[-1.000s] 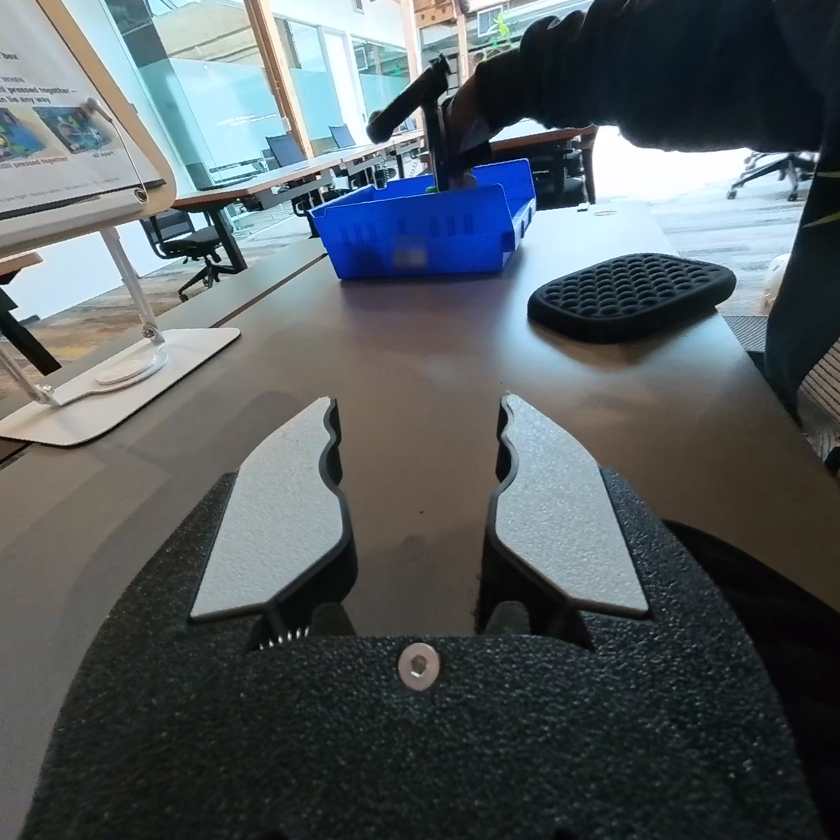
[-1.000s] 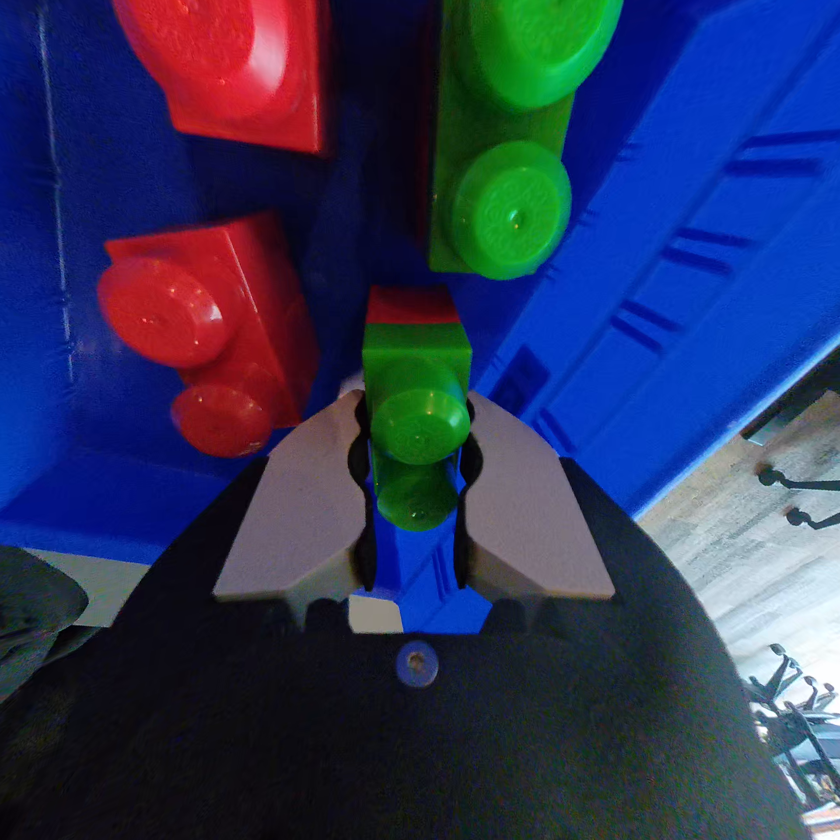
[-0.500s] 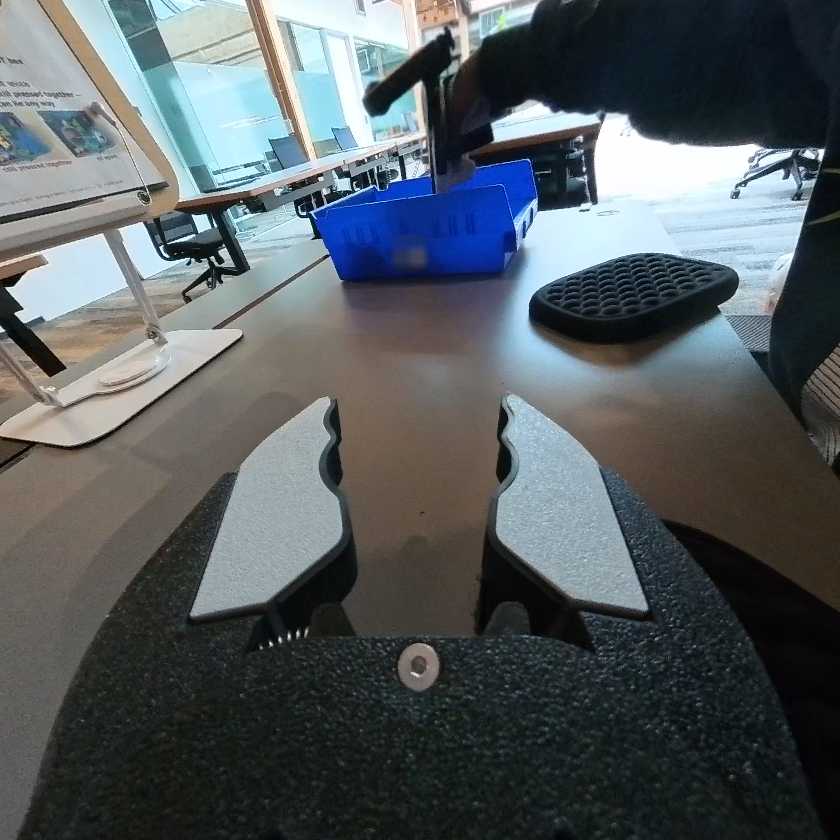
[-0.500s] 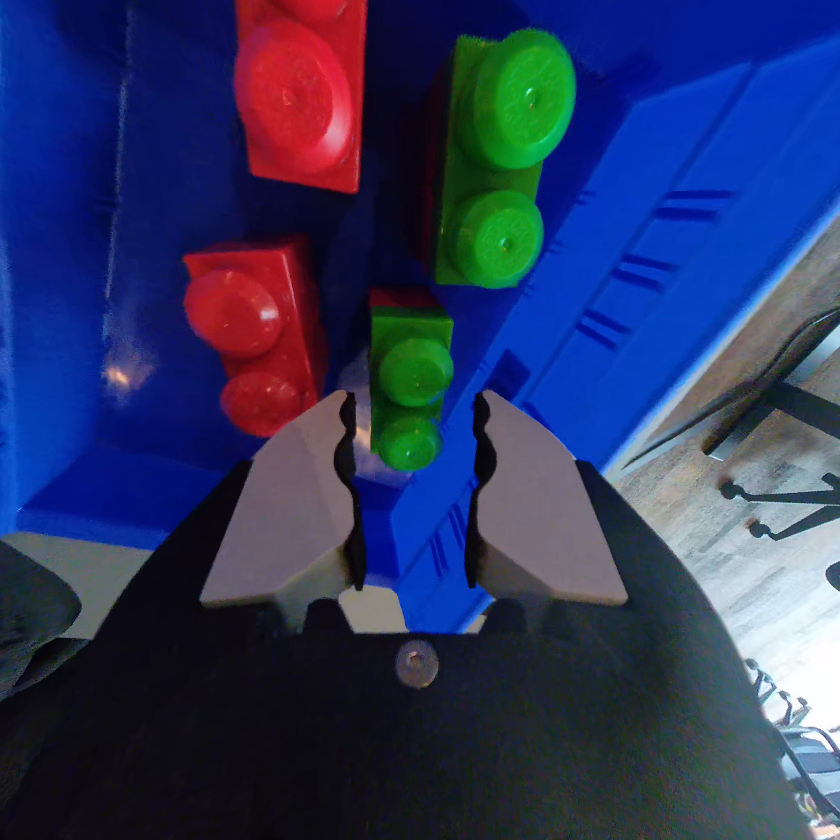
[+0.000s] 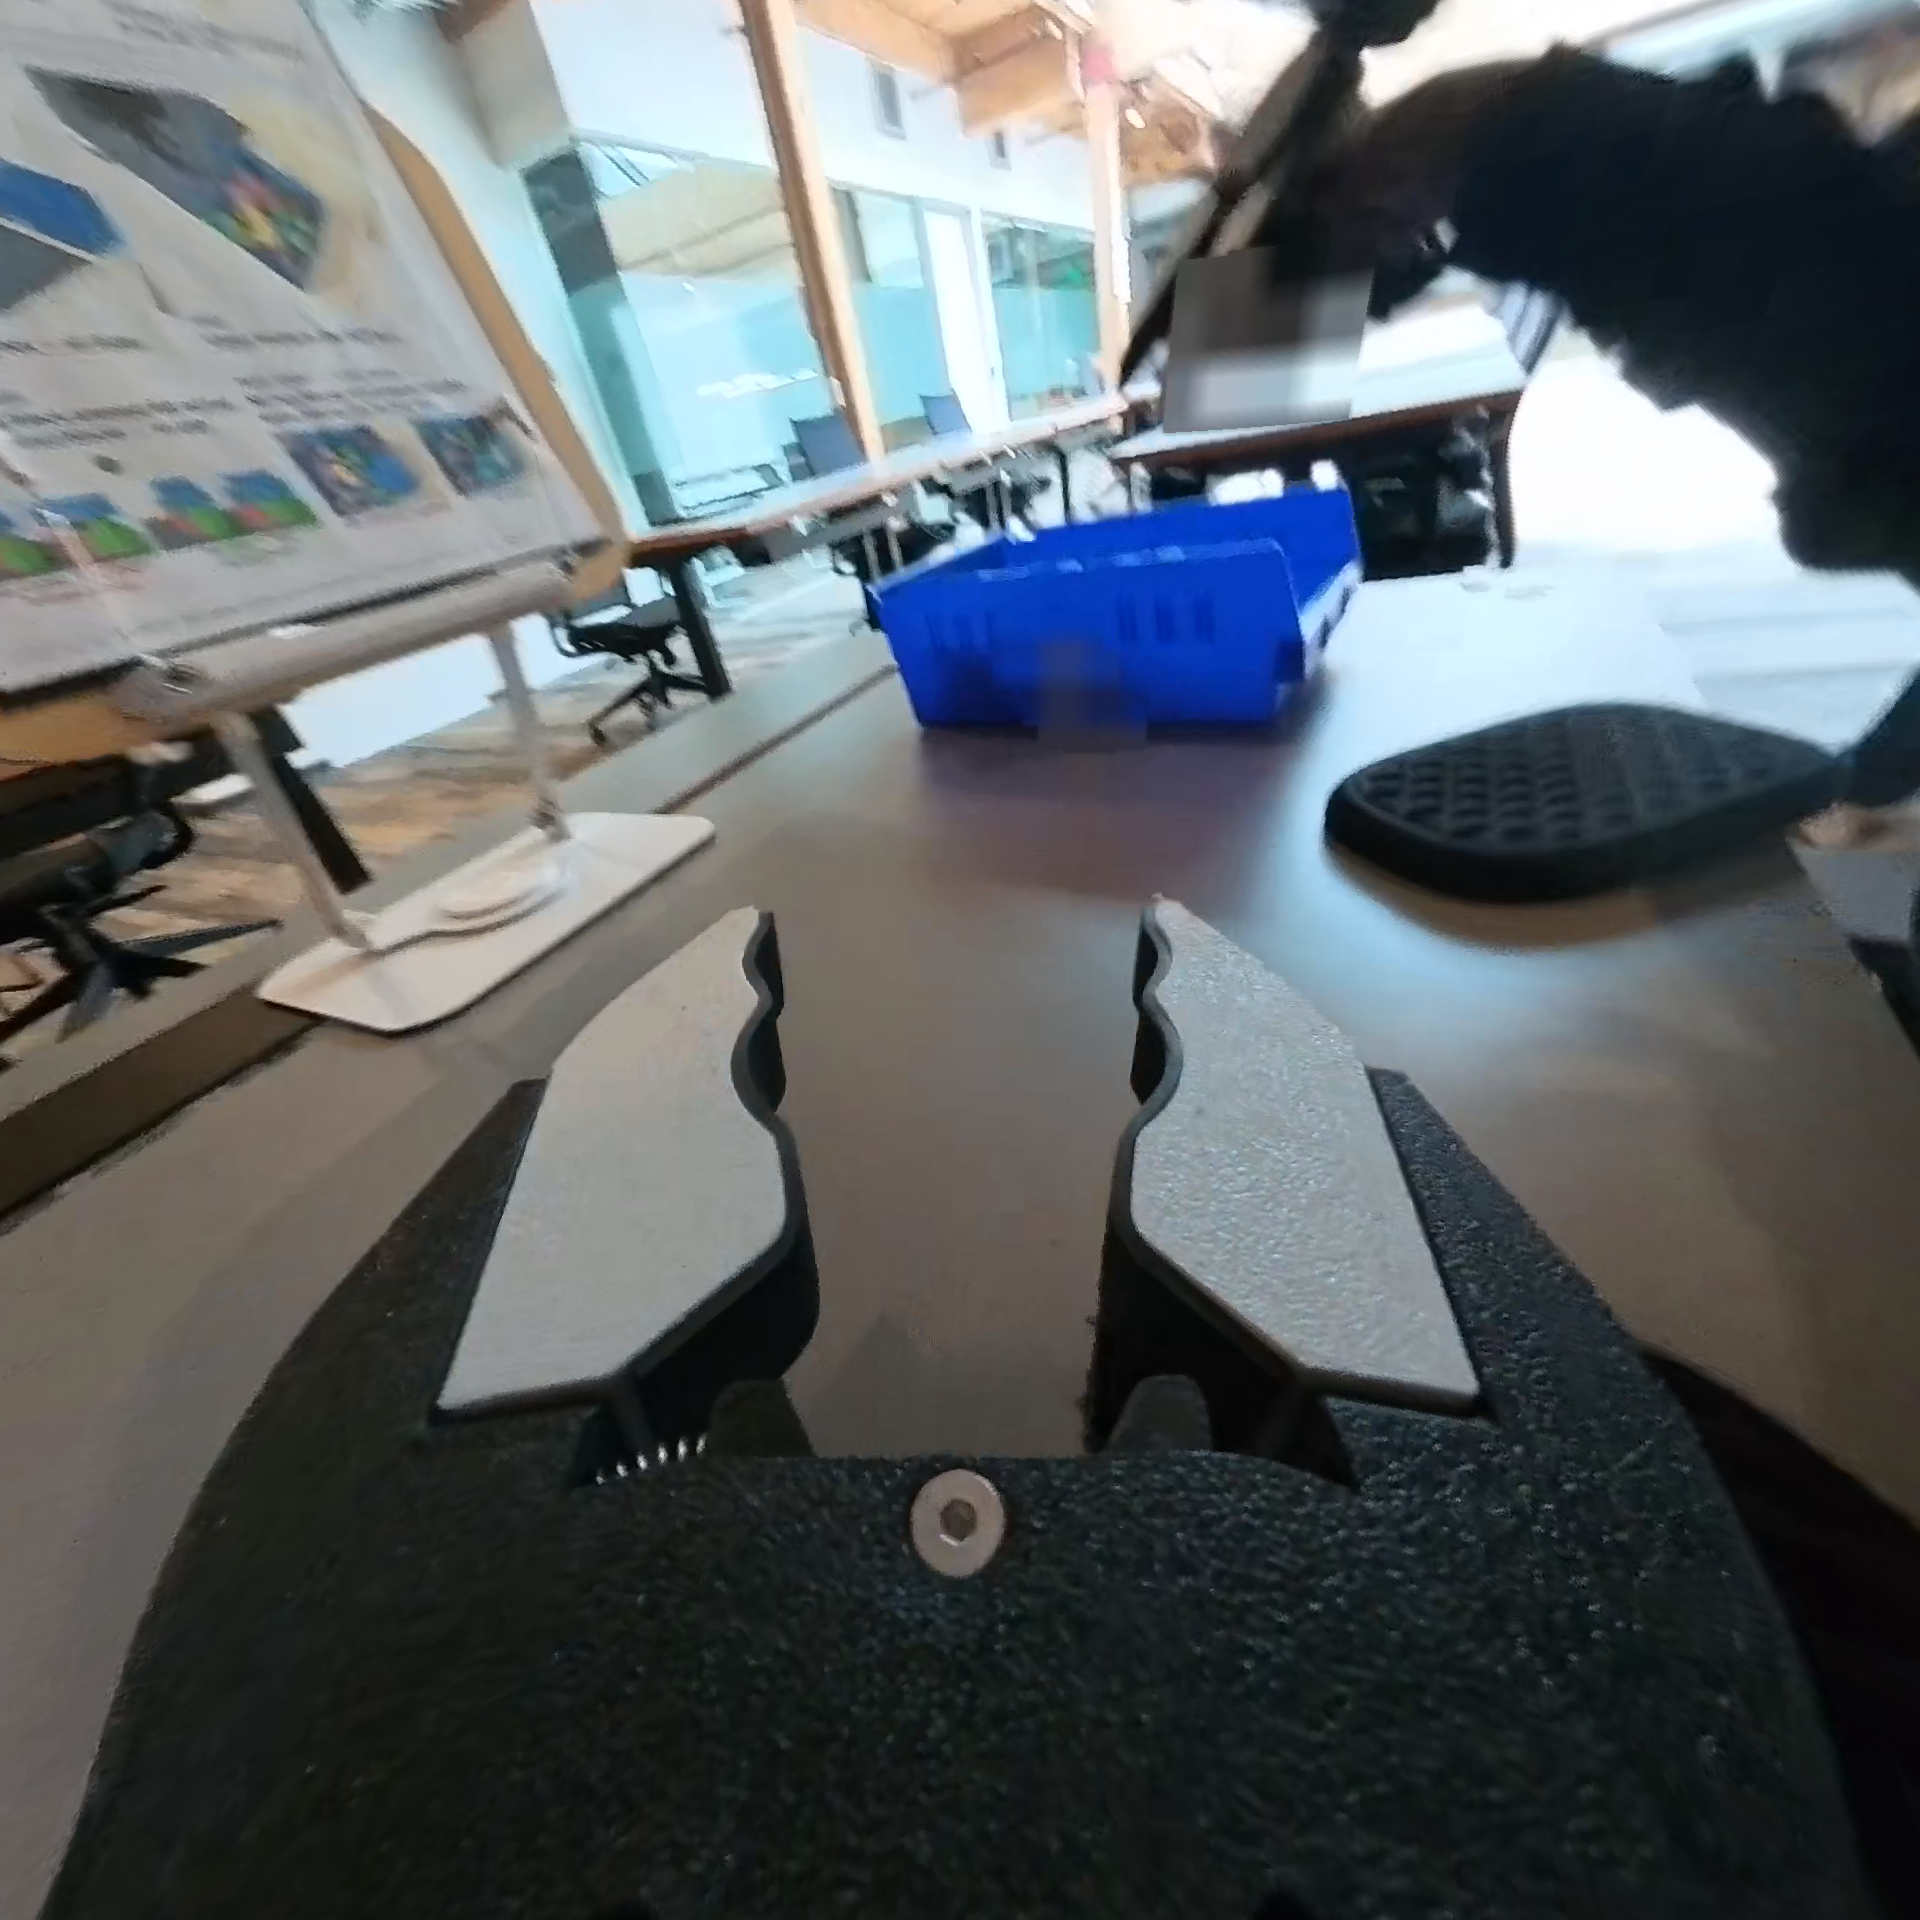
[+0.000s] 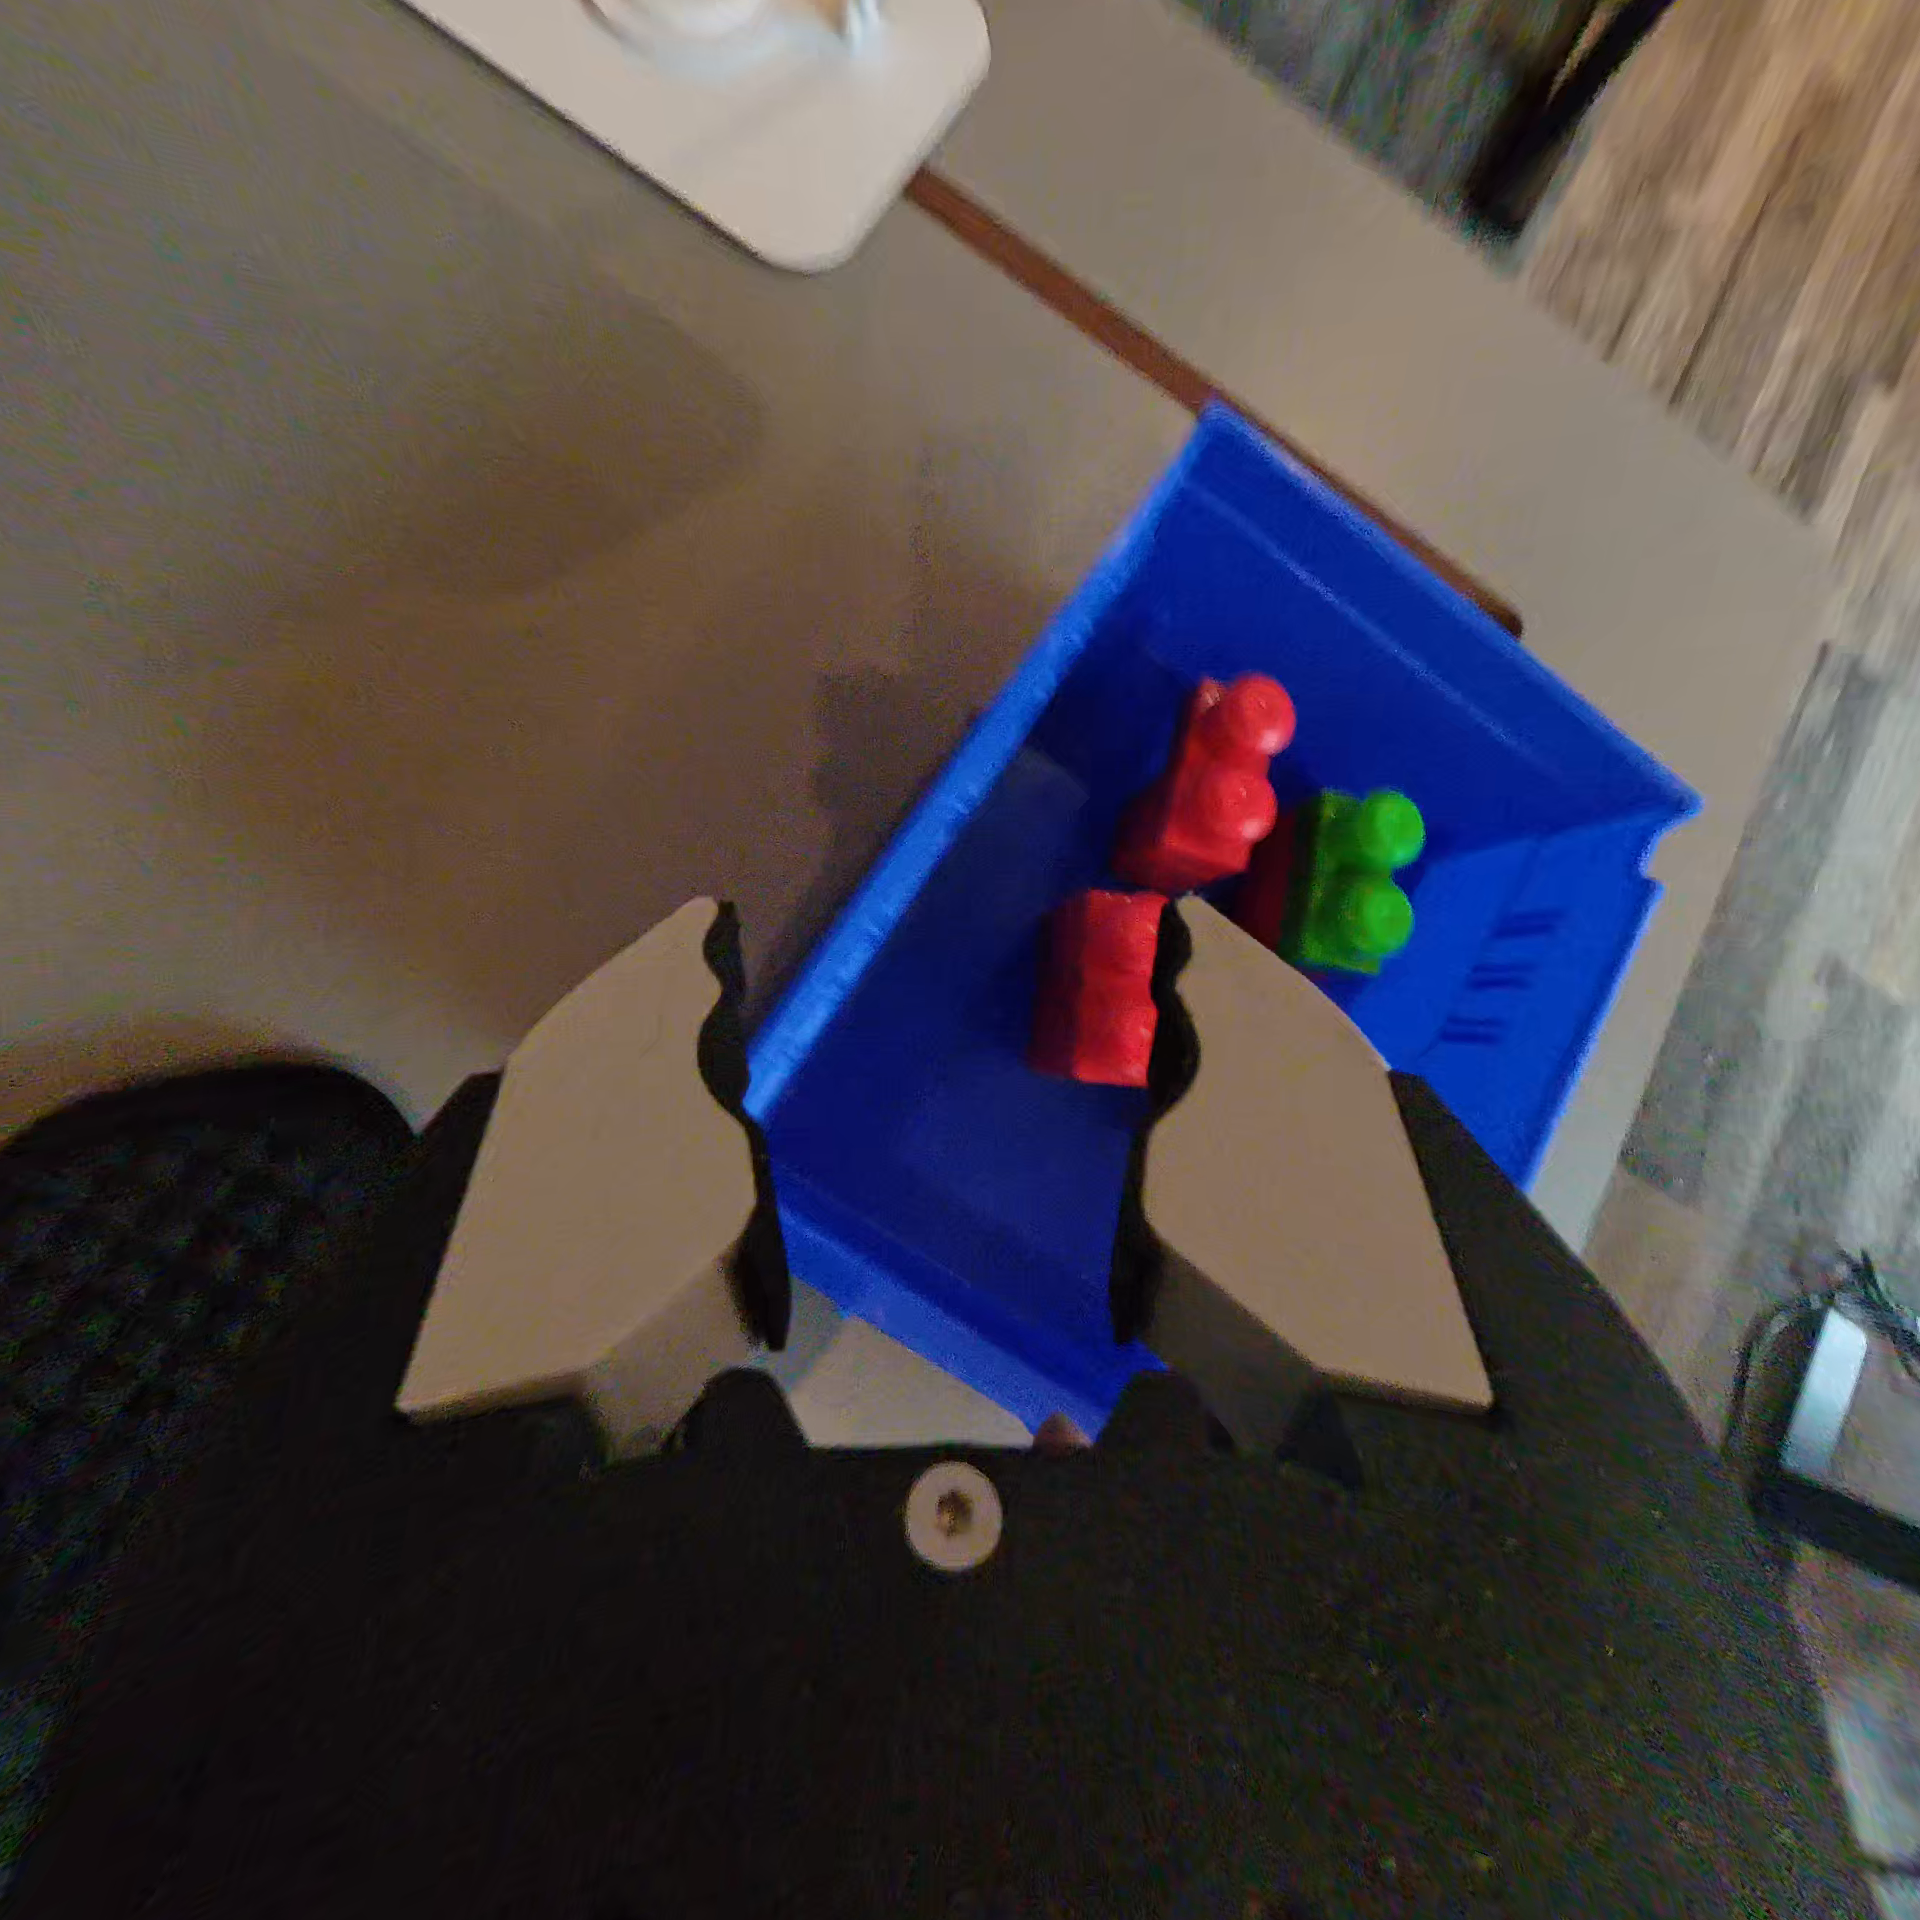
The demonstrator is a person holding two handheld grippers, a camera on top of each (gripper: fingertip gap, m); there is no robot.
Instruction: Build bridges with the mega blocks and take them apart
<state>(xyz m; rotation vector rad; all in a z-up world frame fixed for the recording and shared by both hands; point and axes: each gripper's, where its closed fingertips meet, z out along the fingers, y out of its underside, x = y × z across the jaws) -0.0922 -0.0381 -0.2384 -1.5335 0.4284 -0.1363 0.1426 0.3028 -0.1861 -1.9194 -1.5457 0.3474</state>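
In the right wrist view a blue bin (image 6: 1382,644) sits on the table and holds two red blocks (image 6: 1210,800), (image 6: 1096,987) and a green block (image 6: 1351,883). My right gripper (image 6: 951,914) is open and empty, raised high above the bin's near corner. In the left wrist view my left gripper (image 5: 956,920) is open and empty, low over the brown table. The blue bin also shows in the left wrist view (image 5: 1122,623), far ahead. The blocks are hidden there by the bin's wall. A dark-sleeved arm (image 5: 1662,260) is raised above the bin.
A black honeycomb mat (image 5: 1579,800) lies right of the bin; it also shows in the right wrist view (image 6: 156,1226). A white stand (image 5: 488,935) with a printed sheet (image 5: 208,364) stands at left. Its base (image 6: 727,114) shows from above. The table edge is right of the bin. The tips of one gripper are about 45 cm away from the tips of the other.
My right gripper let go of the green block in the bin, opened wide and rose high above it. My left gripper moved forward and nearer the stand, still open.
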